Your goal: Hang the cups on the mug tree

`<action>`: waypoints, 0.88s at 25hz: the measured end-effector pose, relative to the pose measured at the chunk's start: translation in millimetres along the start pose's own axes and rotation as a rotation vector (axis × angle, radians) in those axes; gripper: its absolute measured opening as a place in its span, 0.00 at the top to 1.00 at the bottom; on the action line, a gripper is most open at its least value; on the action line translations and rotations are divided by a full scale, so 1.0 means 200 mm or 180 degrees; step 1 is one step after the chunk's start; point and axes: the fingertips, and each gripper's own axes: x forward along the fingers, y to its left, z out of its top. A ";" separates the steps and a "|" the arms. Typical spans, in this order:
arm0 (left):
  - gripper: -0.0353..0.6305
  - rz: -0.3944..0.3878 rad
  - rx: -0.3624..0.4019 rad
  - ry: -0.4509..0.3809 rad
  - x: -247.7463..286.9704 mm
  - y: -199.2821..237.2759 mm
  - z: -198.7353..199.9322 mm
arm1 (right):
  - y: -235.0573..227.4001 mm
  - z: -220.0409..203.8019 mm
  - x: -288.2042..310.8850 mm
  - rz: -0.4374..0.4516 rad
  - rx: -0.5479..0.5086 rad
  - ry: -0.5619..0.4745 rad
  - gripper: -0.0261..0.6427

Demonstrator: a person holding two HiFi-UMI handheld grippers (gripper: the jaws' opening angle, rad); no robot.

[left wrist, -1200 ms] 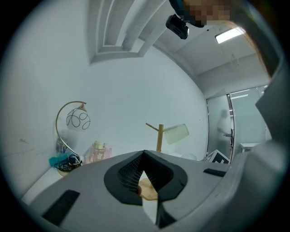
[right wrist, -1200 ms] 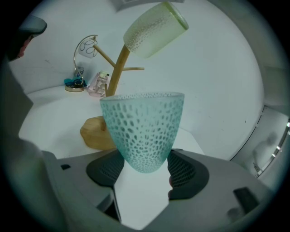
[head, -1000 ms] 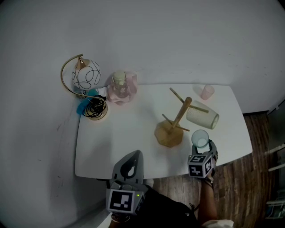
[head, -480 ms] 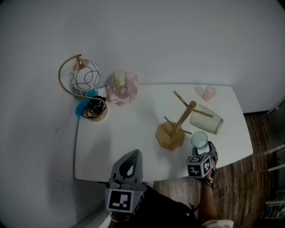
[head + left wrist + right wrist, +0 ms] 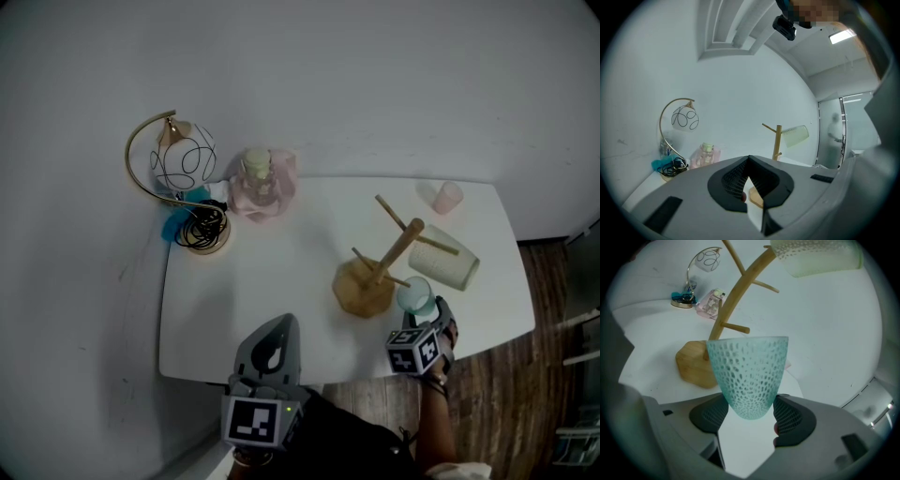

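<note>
Teal cup (image 5: 747, 371) clamped by base in right gripper (image 5: 750, 411) jaws, at 3 o'clock of mug tree (image 5: 364, 289). Left gripper (image 5: 749, 180) jaws closed, empty. Risk: knocking peg (image 5: 736, 327) with rim, tipping tree, shaking cream cup (image 5: 448, 267) off.

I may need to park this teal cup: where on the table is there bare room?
The widest bare patch is the table's left-centre, bordered by the lamp, pink bottle, mug tree and left claw. The right end is crowded: the mug tree, cream cup, pink cup and the right claw holding the teal cup.
</note>
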 end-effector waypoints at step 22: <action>0.95 0.0031 -0.0023 -0.0002 0.03 0.04 0.00 | 0.00 0.12 0.00 -0.0314 -0.0686 -0.0092 0.50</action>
